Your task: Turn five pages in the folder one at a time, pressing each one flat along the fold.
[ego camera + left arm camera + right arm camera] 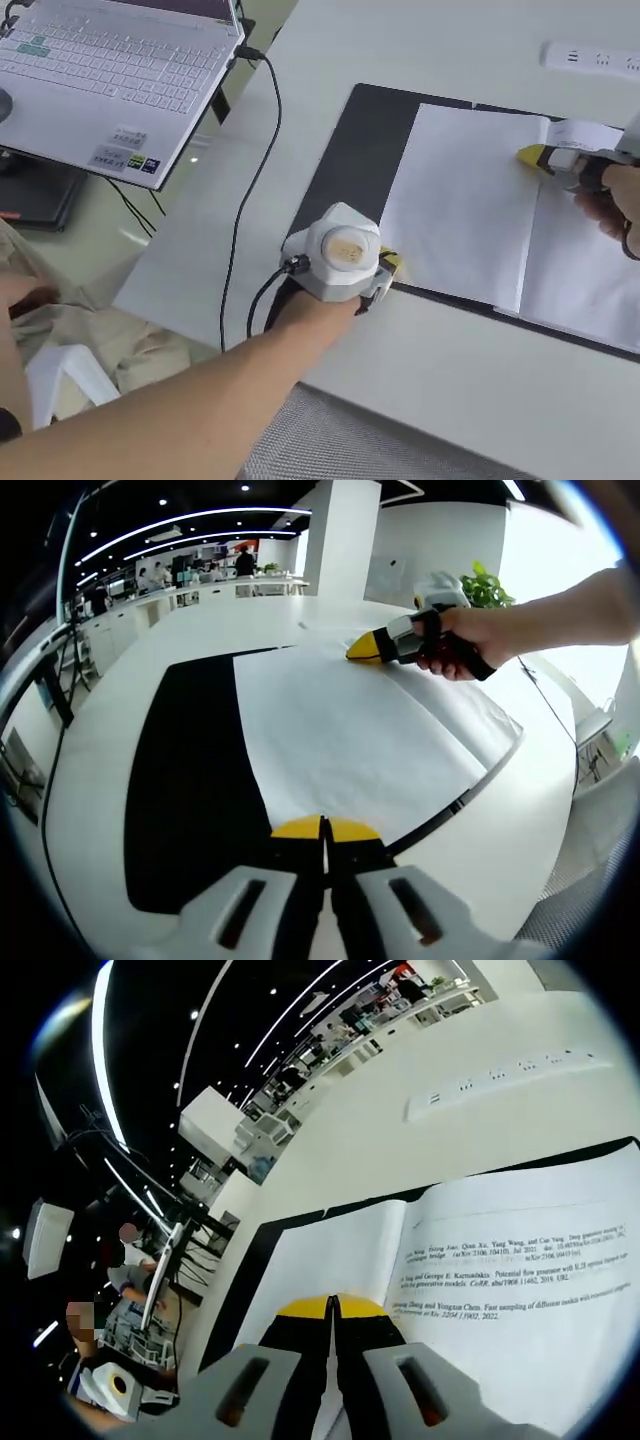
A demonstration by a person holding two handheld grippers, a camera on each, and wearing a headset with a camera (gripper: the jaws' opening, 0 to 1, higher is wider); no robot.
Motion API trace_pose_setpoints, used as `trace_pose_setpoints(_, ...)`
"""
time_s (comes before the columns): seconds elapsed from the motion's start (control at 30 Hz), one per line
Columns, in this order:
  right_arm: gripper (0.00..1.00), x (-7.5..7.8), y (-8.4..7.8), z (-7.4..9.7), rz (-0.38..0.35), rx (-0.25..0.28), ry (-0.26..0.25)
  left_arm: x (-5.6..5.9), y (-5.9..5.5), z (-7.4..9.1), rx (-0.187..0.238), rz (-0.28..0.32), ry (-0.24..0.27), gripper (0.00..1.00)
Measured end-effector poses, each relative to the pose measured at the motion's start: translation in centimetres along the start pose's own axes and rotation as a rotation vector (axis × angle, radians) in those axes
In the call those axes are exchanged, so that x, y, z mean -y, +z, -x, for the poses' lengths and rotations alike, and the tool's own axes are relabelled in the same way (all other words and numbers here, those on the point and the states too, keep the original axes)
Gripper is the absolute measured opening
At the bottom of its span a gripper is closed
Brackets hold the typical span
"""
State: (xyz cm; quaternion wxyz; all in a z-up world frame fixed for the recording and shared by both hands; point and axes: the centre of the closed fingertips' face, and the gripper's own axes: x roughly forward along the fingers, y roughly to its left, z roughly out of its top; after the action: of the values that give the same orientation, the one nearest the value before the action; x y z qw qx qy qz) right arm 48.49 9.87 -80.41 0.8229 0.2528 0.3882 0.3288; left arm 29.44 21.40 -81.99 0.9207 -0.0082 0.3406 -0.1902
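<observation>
On the bench [480, 400], the folder [350, 150] was held at its near edge by the left gripper [388, 263], its fold met by the right gripper [530, 155], all jaws together; slow, flat strokes were advised.

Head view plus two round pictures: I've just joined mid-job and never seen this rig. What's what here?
No robot: a person holds a two-jaw, yellow-tipped gripper in each hand. The head view comes from their headset; each round picture comes from a camera on one gripper. On the white table lies an open black folder of white pages, with a silver laptop and white power strip nearby. The left gripper rests shut at the blank page's near edge; the right gripper rests shut near the fold. Neither grips anything.
</observation>
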Motion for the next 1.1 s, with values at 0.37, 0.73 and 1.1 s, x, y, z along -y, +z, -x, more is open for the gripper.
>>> trace_pose_setpoints(0.37,0.00,1.1,2.9,-1.5,-0.080,0.066,0.009,-0.1,-0.1,-0.3,0.007,0.003,-0.001,0.00)
trace_pose_setpoints(0.73,0.00,2.3,4.8,-2.4,-0.108,0.118,-0.007,0.1,0.0,-0.1,0.004,-0.005,-0.001,0.00)
trace_pose_setpoints(1.1,0.00,1.6,2.9,-1.4,-0.174,0.093,0.049,0.0,-0.1,-0.2,-0.003,-0.017,-0.004,0.00)
